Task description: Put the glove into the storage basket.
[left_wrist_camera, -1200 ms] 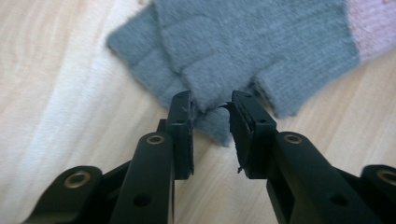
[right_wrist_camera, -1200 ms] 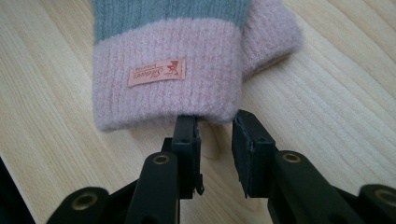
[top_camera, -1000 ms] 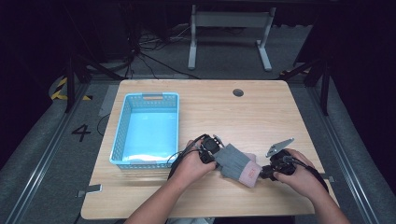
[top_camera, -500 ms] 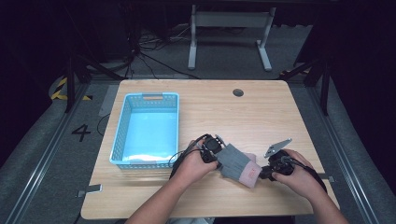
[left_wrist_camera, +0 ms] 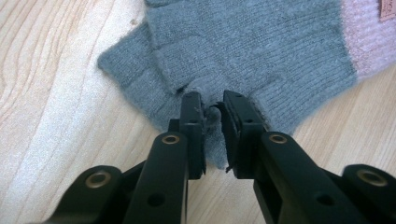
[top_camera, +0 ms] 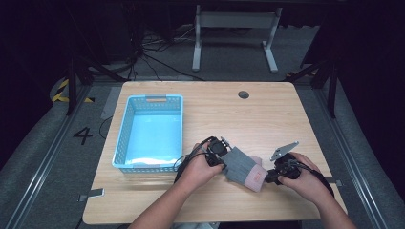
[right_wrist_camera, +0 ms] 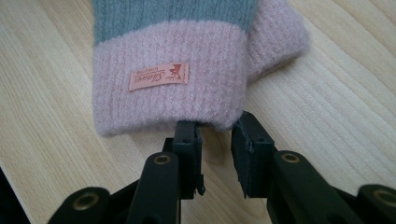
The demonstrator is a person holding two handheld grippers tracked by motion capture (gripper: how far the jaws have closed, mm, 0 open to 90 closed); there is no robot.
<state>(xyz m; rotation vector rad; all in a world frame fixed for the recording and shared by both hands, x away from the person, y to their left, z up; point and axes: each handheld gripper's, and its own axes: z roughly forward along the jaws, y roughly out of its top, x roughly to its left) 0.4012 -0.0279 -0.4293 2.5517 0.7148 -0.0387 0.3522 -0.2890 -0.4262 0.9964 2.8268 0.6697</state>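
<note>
A grey knitted glove (left_wrist_camera: 243,51) is seen lying flat on the wooden table (left_wrist_camera: 51,107), and a fold of its near edge is pinched between the two black jaws of the left gripper (left_wrist_camera: 212,109). A pink ribbed cuff (left_wrist_camera: 369,35) is joined to the glove at its far right end. Bare wood is shown to the left of the glove and below its right side.

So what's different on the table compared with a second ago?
Hardly anything has visibly moved. The left gripper still pinches the grey edge of the glove, and the right gripper still sits open at the pink cuff, its jaws apart with no fabric between them. The blue basket lies where it was, left of the hands.
</note>
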